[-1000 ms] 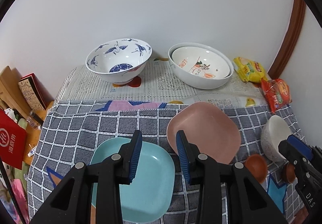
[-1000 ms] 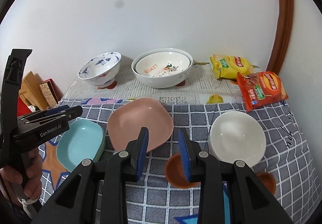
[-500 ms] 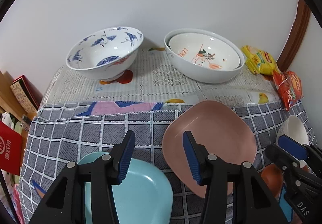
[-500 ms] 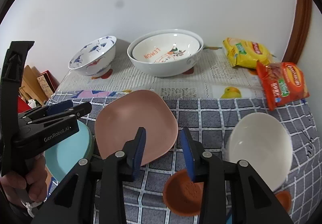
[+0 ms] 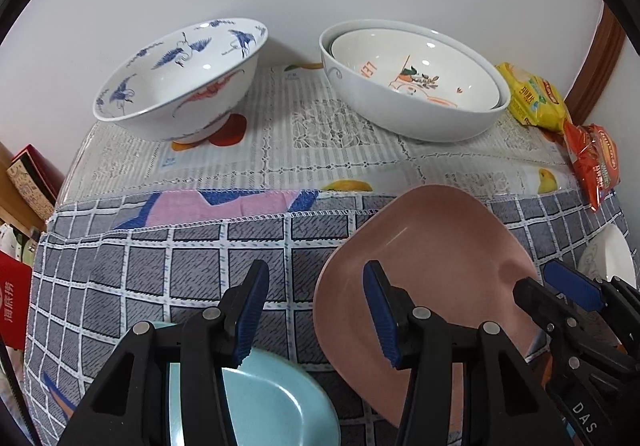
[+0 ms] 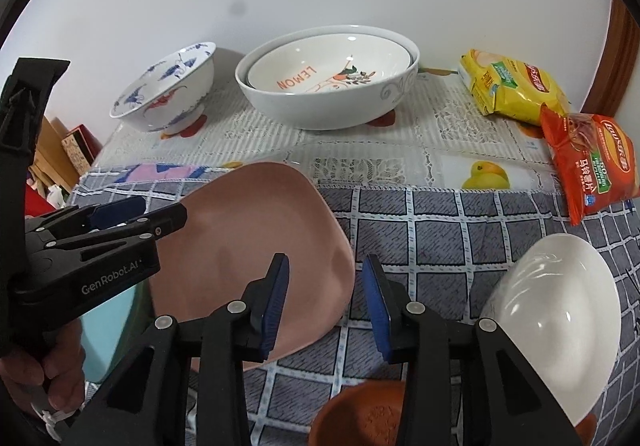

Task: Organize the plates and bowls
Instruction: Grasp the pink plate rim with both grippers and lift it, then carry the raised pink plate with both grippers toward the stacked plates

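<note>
A pink plate (image 5: 432, 258) (image 6: 248, 230) lies on the checked cloth between my grippers. My left gripper (image 5: 316, 310) is open and empty, its jaws astride the pink plate's left rim; it also shows in the right wrist view (image 6: 136, 213). A light blue plate (image 5: 272, 402) (image 6: 106, 326) lies under it. My right gripper (image 6: 325, 300) is open and empty, its jaws astride the pink plate's right rim; it shows in the left wrist view too (image 5: 556, 286). A blue-patterned bowl (image 5: 180, 81) and two nested white bowls (image 5: 412, 81) stand at the back.
A white bowl (image 6: 556, 310) sits at the right, a small brown dish (image 6: 360, 414) near the front. Yellow (image 6: 512, 89) and red (image 6: 592, 161) snack bags lie at the back right. Boxes (image 5: 28, 181) stand beyond the table's left edge. A wall is behind.
Both grippers have moved forward and lower toward the pink plate. Both pairs of jaws have opened wider.
</note>
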Motion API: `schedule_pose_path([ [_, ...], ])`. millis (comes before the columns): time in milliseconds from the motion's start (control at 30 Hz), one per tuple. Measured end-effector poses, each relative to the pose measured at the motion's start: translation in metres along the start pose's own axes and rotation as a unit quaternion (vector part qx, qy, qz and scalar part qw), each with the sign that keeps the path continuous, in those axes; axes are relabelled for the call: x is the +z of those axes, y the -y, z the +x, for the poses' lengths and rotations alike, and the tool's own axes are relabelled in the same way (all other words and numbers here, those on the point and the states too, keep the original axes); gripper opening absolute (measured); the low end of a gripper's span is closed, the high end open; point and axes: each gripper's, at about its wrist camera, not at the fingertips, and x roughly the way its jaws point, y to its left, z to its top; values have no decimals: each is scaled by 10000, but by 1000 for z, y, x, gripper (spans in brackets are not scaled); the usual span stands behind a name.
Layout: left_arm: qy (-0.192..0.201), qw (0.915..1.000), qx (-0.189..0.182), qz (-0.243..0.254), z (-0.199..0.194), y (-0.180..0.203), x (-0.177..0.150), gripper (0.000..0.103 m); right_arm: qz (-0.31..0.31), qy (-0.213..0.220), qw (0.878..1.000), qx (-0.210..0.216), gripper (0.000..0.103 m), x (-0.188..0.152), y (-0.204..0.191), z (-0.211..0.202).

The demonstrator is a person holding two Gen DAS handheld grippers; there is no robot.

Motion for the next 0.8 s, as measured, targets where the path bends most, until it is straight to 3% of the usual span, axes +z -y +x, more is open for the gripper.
schedule_pose_path([
  [167,-37,10000,-26,50,10,2,0,44,22,-72,10000,7,33,1,2,10],
  [400,-129,9998,-144,59,23,4,1,21,-41,-247,9996,-154,18,1,1,27],
  [567,-24,9998,-123,153,19,9,1,18,-121,-162,9991,-381,11,-3,-2,30],
  [800,174,9994,-291,68,-10,6,2,18,91,149,9995,-248,7,0,2,2],
])
